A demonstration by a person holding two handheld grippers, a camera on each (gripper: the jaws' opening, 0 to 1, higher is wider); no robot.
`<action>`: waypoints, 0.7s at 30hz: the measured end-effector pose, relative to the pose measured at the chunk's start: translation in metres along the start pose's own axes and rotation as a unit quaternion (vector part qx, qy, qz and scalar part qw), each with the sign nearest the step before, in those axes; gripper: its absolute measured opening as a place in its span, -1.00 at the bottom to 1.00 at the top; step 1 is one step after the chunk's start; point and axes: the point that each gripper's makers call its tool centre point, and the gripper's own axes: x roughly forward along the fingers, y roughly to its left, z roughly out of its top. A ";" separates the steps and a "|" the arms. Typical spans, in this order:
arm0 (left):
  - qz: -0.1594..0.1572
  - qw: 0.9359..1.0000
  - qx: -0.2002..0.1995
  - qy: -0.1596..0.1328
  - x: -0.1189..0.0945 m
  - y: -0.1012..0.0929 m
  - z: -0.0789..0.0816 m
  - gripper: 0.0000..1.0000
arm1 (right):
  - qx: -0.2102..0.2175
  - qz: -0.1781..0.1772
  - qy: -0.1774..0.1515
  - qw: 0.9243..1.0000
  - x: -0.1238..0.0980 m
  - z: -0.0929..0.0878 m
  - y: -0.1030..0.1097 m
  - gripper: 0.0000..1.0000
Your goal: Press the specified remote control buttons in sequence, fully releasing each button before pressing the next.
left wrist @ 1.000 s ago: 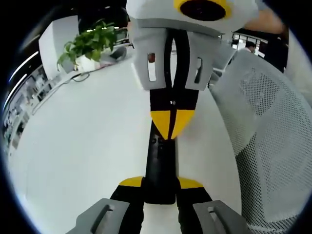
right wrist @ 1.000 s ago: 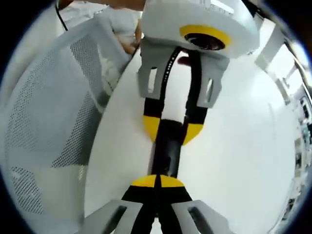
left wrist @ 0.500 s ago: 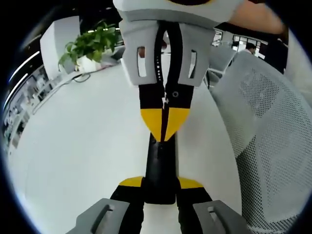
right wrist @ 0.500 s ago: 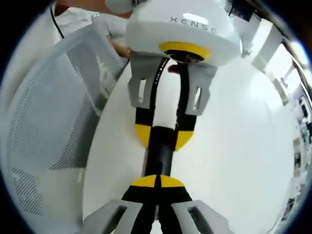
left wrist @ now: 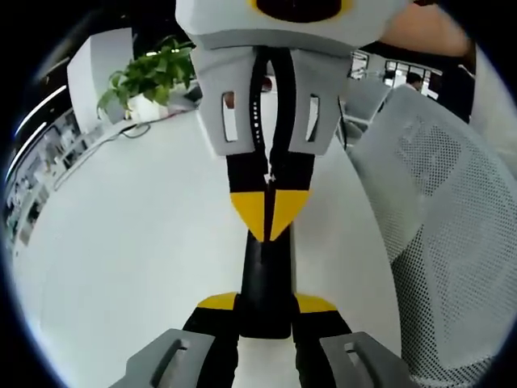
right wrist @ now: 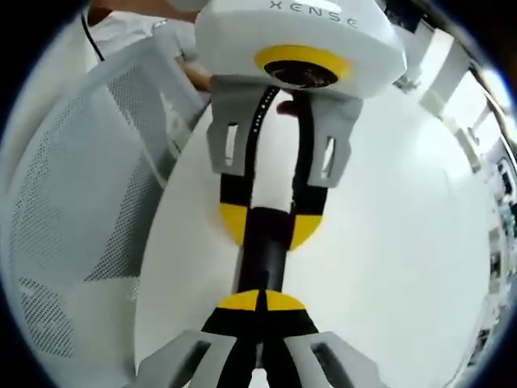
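Left gripper view, bottom centre: left tool (left wrist: 265,305) w/ yellow tips either side of the black remote (left wrist: 265,287), jaws closed onto its near end, gripping it. Remote ran up the frame centre, over the white tabletop (left wrist: 137,259). Above it, mid-frame, the right tool (left wrist: 267,212) came down from the top, jaws together, yellow tips forming a point that met the remote's far part; whether a button was actually pushed in couldn't be told. Right side of frame: white mesh chair (left wrist: 440,202), beside the tabletop edge. Upper left, far: green plant (left wrist: 149,71) at the tabletop's far end, w/ a dark cable just below it. Top right: part of a person's arm behind the right tool.

Right gripper view, bottom centre: right tool (right wrist: 260,301), jaws fully together, nothing held betw. them, yellow tips touching the remote (right wrist: 262,255) from above. Remote ran up frame centre to the left tool (right wrist: 267,225) mid-frame, whose yellow tips sat either side of it, clamped on. Tabletop (right wrist: 388,242) took the right half of frame. Left half: mesh chair (right wrist: 81,194), near the tabletop edge. Top left, far: a hand and sleeve behind the left tool, partly hidden.
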 end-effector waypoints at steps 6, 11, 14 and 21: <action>-0.001 1.000 0.001 0.000 0.000 0.000 0.000 -0.50 | -0.001 0.001 0.000 1.000 0.002 0.001 0.000 -1.00; -0.001 1.000 0.001 0.000 0.000 0.000 0.000 -0.50 | -0.003 0.002 0.003 1.000 0.004 0.001 -0.001 -1.00; -0.001 1.000 0.001 -0.001 0.000 0.001 0.000 -0.50 | -0.004 0.003 0.006 1.000 0.004 0.000 -0.001 -1.00; -0.001 1.000 0.001 -0.002 0.000 0.001 0.000 -0.50 | -0.006 0.005 0.010 1.000 0.005 -0.001 -0.001 -1.00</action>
